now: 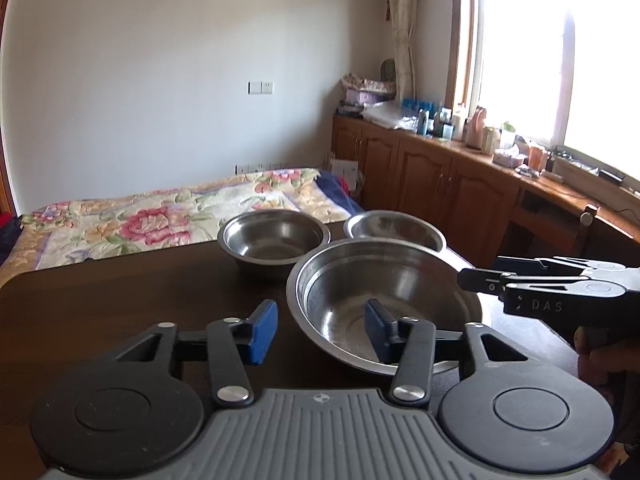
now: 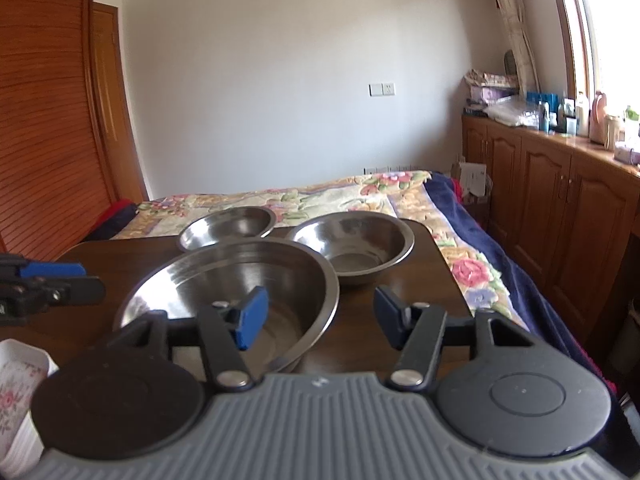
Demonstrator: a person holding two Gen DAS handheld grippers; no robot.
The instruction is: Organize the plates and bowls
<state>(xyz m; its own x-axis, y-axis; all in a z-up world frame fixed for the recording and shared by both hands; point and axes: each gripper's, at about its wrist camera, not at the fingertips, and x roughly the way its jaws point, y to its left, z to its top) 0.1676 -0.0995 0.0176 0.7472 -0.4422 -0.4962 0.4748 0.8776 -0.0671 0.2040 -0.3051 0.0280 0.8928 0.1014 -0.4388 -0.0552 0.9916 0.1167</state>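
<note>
Three steel bowls (image 1: 384, 300) on dark table (image 1: 120, 300), left tool (image 1: 320, 330) and right tool (image 2: 318, 322) both spread wide, gripping nothing

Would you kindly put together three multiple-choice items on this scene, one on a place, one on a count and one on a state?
1. Where does the large steel bowl sit relative to the two smaller steel bowls?
A. behind them
B. nearer the grippers
C. stacked inside one

2. How many steel bowls stand on the dark wooden table?
A. two
B. three
C. five

3. How do the left gripper and right gripper stand?
A. both open, holding nothing
B. both clamped on one bowl
C. only the left is shut

Answers:
1 B, the big bowl fills the near foreground, with the left smaller bowl and the right smaller bowl beyond it.
2 B, both views show three.
3 A, the blue pads are spread apart in each view.
</note>
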